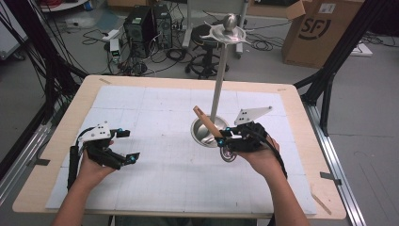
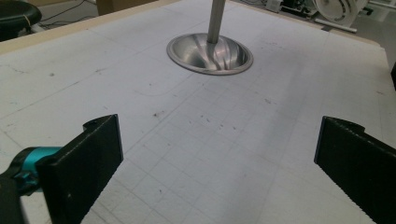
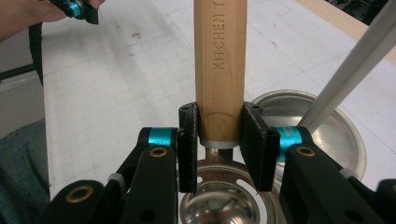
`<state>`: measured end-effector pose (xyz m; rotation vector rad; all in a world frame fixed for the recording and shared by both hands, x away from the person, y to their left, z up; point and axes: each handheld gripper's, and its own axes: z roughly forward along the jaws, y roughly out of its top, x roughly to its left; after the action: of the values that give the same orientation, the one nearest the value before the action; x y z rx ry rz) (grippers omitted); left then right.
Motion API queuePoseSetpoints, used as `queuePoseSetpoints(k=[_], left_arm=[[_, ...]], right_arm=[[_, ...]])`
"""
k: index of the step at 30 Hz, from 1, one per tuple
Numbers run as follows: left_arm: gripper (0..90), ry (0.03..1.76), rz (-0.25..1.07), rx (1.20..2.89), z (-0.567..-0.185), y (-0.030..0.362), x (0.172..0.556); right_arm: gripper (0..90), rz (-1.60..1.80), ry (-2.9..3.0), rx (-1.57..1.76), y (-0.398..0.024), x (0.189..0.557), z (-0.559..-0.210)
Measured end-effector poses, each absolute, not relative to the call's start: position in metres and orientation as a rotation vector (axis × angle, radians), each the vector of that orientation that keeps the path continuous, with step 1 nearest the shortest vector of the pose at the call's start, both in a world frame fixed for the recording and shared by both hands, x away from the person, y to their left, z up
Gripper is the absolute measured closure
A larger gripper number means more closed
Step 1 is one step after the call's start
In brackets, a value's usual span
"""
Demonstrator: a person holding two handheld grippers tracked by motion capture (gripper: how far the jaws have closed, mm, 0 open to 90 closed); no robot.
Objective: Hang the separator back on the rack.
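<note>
Right gripper (image 3: 218,149) pinches the ladle (image 3: 219,70) by its wooden handle. Stand (image 1: 209,132) sits just beside it. Left gripper (image 2: 217,163) is spread wide, holding nothing.

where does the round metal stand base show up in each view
High view: the stand base sits mid-table, just left of the right gripper.
Left gripper view: top centre, far beyond the open jaws.
Right gripper view: lower right, behind the jaws.
Shared landmark: the stand's metal pole rising from it.

The wooden handle (image 3: 219,70) bears the embossed word "KITCHEN" (further letters run out of frame), and the cardboard box (image 1: 320,30) on the floor shows "SF".
</note>
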<state>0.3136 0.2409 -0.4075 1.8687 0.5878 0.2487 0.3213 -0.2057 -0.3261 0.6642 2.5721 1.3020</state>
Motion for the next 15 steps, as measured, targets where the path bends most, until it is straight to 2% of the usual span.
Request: queuePoseSetpoints(k=[15], left_arm=[[1.7, 0.574, 0.251, 1.872, -0.406, 0.241, 0.311]], right_arm=[[68.9, 1.361, 2.490, 0.680, -0.222, 0.317, -0.315]])
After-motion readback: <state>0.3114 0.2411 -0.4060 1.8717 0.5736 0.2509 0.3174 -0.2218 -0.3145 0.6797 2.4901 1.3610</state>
